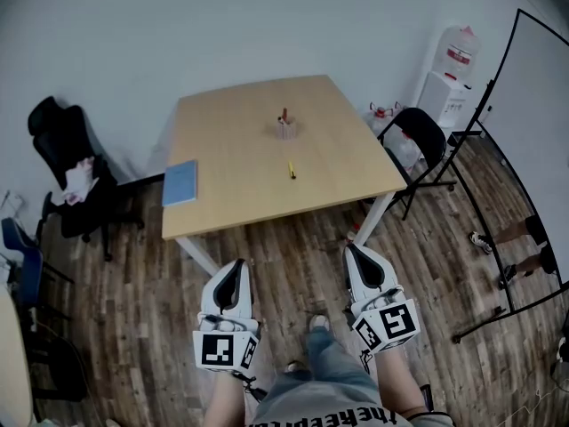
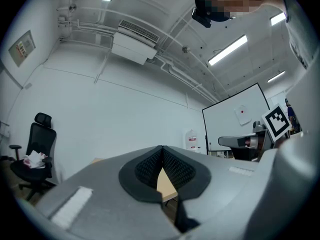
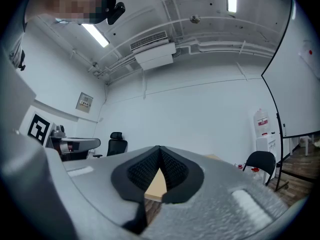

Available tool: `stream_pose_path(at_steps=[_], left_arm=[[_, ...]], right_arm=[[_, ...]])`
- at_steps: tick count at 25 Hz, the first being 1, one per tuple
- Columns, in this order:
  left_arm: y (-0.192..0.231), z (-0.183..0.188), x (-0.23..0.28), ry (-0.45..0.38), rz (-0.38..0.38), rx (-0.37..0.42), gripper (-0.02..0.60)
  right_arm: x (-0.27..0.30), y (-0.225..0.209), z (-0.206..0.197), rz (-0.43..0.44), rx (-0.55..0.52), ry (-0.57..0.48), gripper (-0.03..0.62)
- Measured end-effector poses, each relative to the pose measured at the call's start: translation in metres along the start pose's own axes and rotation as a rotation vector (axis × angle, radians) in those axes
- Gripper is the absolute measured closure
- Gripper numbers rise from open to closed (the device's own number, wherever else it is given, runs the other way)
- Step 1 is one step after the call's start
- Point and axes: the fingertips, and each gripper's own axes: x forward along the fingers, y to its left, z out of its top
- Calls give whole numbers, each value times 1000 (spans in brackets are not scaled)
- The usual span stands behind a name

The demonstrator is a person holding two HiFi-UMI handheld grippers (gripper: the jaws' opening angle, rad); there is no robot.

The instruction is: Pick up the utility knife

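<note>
Grippers first: the left gripper (image 2: 161, 151) and the right gripper (image 3: 159, 150) each have their jaws pressed together, empty. Their own views show just a thin bit of the table (image 3: 155, 186) past the tips. Only the head view shows the utility knife (image 1: 291, 170). It lies on the table near the middle of the frame, well apart from both grippers, just below a cup (image 1: 285, 129). A blue book (image 1: 180, 182) lies at the table's left edge.
</note>
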Motion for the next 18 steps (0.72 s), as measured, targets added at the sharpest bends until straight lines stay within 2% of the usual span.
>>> stream_pose_path(at_steps=[18], left_arm=[[35, -6, 103, -11, 55, 10, 561]], right_arm=[[104, -58, 3, 56, -8, -14, 591]])
